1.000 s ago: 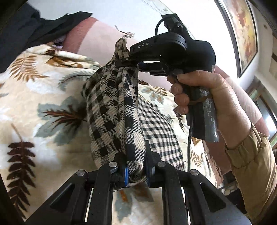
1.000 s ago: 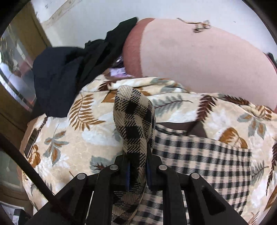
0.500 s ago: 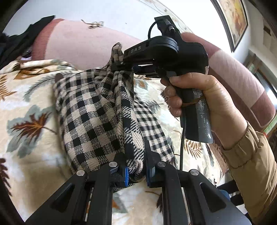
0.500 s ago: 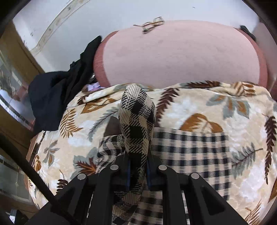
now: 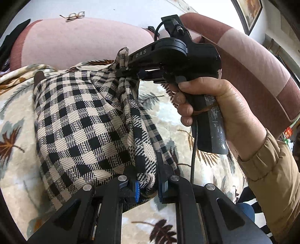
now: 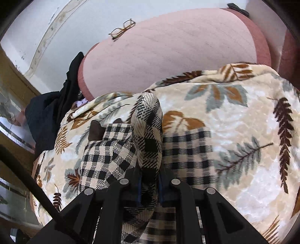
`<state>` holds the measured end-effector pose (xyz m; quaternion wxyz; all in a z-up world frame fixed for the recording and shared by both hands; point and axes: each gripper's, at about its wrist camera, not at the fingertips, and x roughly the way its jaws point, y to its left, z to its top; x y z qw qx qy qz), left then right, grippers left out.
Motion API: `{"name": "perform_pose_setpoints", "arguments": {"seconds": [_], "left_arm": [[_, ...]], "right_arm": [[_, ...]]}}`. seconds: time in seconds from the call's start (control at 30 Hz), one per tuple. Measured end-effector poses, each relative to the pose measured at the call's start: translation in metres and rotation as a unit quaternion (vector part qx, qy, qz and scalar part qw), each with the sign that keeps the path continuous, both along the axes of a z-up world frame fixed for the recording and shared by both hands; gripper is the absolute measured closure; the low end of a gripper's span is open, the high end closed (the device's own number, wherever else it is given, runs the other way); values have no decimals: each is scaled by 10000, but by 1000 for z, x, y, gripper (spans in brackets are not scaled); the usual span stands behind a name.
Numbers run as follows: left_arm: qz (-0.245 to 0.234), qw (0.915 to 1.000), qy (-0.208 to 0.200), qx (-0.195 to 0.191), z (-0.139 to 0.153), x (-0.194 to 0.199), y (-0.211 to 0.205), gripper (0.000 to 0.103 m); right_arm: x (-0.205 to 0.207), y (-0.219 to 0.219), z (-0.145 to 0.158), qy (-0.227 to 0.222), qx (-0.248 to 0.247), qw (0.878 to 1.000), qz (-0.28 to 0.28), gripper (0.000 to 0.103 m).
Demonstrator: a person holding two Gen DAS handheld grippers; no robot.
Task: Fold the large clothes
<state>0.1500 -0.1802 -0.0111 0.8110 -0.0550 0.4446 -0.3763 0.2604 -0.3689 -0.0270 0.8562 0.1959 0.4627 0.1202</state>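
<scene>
Currently you are working one garment: a large black-and-cream checked woven cloth (image 5: 78,120), gathered into bunches and hanging above a cream plush blanket printed with brown and grey leaves (image 6: 234,131). Part of the cloth lies spread on that blanket; the rest is lifted between your two tools.

Count: one checked cloth, one leaf blanket, one pink padded headboard with darker red border (image 6: 168,56), one pair of thin-framed spectacles (image 6: 122,29) on the headboard's top edge, one dark garment (image 6: 48,112) heaped at the blanket's far left, one framed picture (image 5: 251,13) on the wall.

Left tool (image 5: 147,184): nearly closed, blue pads clamped on a thick fold of the checked cloth.

Right tool (image 6: 150,180): likewise almost closed, pinching a rolled bunch of the same cloth that stands up in front of the lens. From the left wrist view it sits above and ahead, cloth gathered at its tip.

Your right hand (image 5: 221,112) wraps the grey pistol handle, fingers curled round the front, tan sleeve (image 5: 271,178) cuffed at the wrist. Both tools tilt downward toward the blanket.
</scene>
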Motion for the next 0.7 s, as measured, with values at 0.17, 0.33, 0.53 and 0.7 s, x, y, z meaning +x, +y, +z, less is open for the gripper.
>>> {"name": "perform_pose_setpoints", "arguments": {"seconds": [0.17, 0.33, 0.53, 0.7], "left_arm": [[-147, 9996, 28, 233, -18, 13, -33, 90], [-196, 9968, -44, 776, -45, 14, -61, 90], [-328, 9944, -161, 987, -60, 18, -83, 63], [-498, 9945, -325, 858, -48, 11, -87, 48]], "right_arm": [[1, -25, -16, 27, 79, 10000, -35, 90], [4, -43, -47, 71, 290, 9995, 115, 89], [4, -60, -77, 100, 504, 9987, -5, 68], [-10, -83, -74, 13, 568, 9981, -219, 50]]}}
